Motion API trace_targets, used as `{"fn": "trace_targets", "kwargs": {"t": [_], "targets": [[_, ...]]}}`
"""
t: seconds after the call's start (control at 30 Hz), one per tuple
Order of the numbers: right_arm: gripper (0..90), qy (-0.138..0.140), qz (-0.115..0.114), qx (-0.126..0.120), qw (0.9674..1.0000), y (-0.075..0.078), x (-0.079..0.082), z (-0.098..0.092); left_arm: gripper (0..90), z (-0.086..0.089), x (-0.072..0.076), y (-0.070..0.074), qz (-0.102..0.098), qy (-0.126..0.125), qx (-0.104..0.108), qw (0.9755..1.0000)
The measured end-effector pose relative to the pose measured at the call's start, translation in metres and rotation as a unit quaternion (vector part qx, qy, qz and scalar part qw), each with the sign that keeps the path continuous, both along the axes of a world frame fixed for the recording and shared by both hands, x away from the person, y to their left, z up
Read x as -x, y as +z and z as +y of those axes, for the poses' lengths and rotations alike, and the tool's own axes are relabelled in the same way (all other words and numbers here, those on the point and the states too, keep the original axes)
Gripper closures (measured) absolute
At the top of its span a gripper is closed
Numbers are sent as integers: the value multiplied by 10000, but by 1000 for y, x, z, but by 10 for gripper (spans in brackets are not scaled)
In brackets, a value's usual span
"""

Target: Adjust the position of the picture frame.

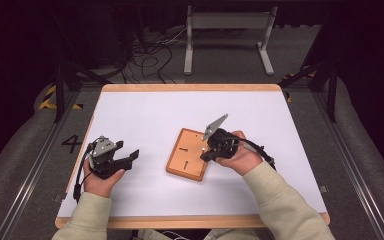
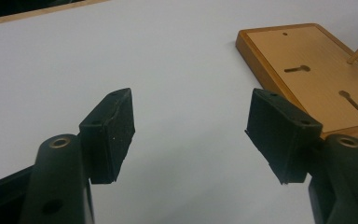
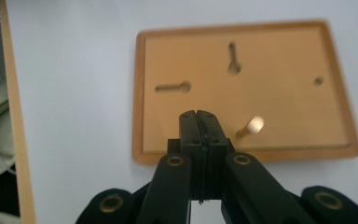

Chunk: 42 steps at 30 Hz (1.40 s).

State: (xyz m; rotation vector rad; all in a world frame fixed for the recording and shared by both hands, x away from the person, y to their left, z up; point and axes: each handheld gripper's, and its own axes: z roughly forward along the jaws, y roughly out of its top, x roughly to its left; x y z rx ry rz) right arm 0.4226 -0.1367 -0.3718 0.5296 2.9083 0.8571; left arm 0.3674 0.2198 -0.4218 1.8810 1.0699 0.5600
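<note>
**Wooden board, peg upright, on white table**

We see a flat rectangular orange-brown wooden board [image 1: 188, 154] with two keyhole slots lying near the middle of the matte white table [image 1: 145, 110], a pale wooden peg [image 3: 251, 127] standing in it. Our right gripper [image 1: 206, 155] hovers over the board, jaws pressed together, empty. Our left gripper [image 1: 133, 156] rests well apart, rubber-padded jaws spread.

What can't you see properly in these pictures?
- Wooden board: its right edge hides under the right hand-held gripper in the high view, and its corner is cut off in the left gripper view.
- Peg: blurry in the right gripper view, its top is cut off in the left gripper view.
</note>
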Motion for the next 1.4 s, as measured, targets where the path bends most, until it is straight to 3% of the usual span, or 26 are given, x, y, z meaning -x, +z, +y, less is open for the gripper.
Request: {"fn": "trace_targets", "kwargs": {"t": [0.17, 0.33, 0.57, 0.8, 1.07, 1.17, 1.27, 1.4], "targets": [[900, 52, -257, -104, 9996, 14, -22, 18, 324, 8, 7, 0, -3, 121, 42, 9999], [900, 108, -449, -16, 9989, 20, -43, 44, 323, 15, 11, -1, 1, 204, 72, 9998], [900, 61, -613, 241, 9978, 11, -78, 75, 324, 18, 11, -1, -12, 224, 127, 9997], [900, -225, -580, 483, 9969, -7, -106, 84, 324, 19, 10, -2, 2, 216, 128, 9997], [900, -220, -448, 733, 9961, -33, -118, 102, 324, 19, 10, -2, 23, 201, 146, 9997], [900, -221, -364, 857, 9954, -39, -119, 109, 324, 18, 10, -2, 17, 189, 143, 9997], [900, -220, -380, 1147, 9924, -45, -121, 109, 323, 19, 10, -3, 29, 174, 138, 9998], [900, -222, -417, 1174, 9920, -46, -121, 110, 324, 21, 9, -3, 46, 189, 154, 9997]]}}
